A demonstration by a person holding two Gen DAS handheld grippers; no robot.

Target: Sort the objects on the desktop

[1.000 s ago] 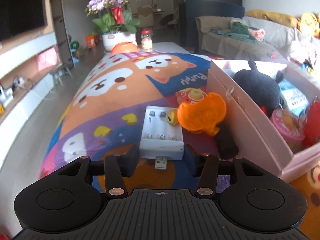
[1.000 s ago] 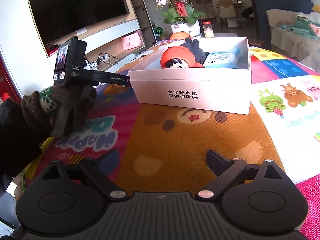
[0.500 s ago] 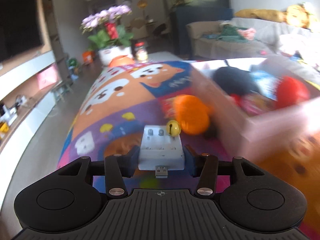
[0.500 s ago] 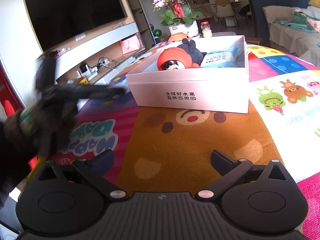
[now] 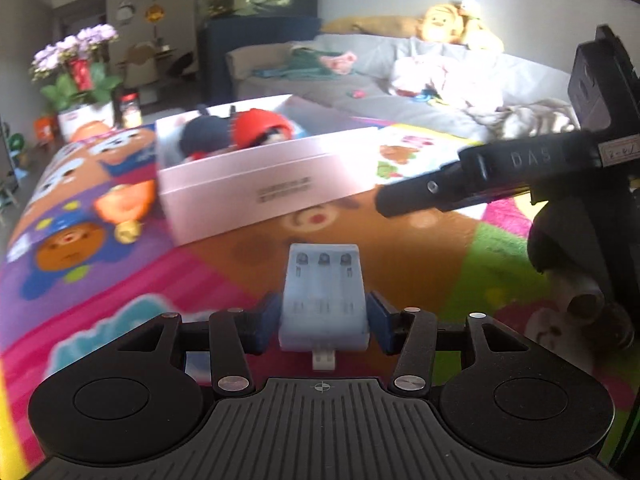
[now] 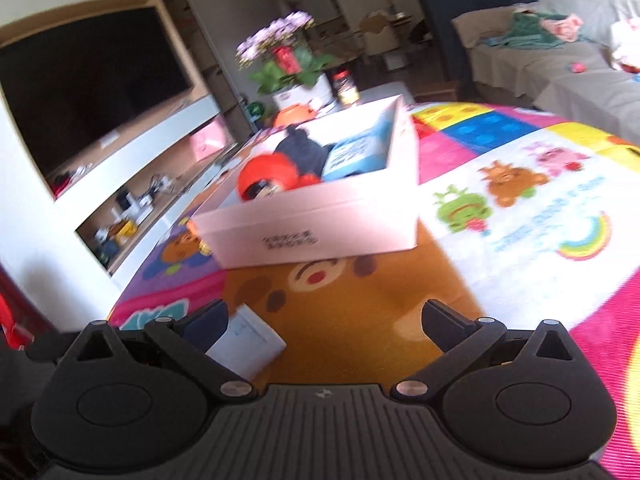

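My left gripper (image 5: 323, 322) is clamped on the white battery charger (image 5: 323, 304), one finger on each side, USB plug toward the camera, held above the cartoon mat (image 5: 400, 248). My right gripper (image 6: 325, 322) has its fingers wide apart with nothing between them; the charger (image 6: 248, 340) shows just beside its left finger. The white box (image 5: 260, 188) sits farther out on the mat, with a red-capped doll (image 5: 260, 130) and dark plush (image 5: 202, 136) inside. An orange toy (image 5: 126, 204) and small bell (image 5: 126, 232) lie left of the box.
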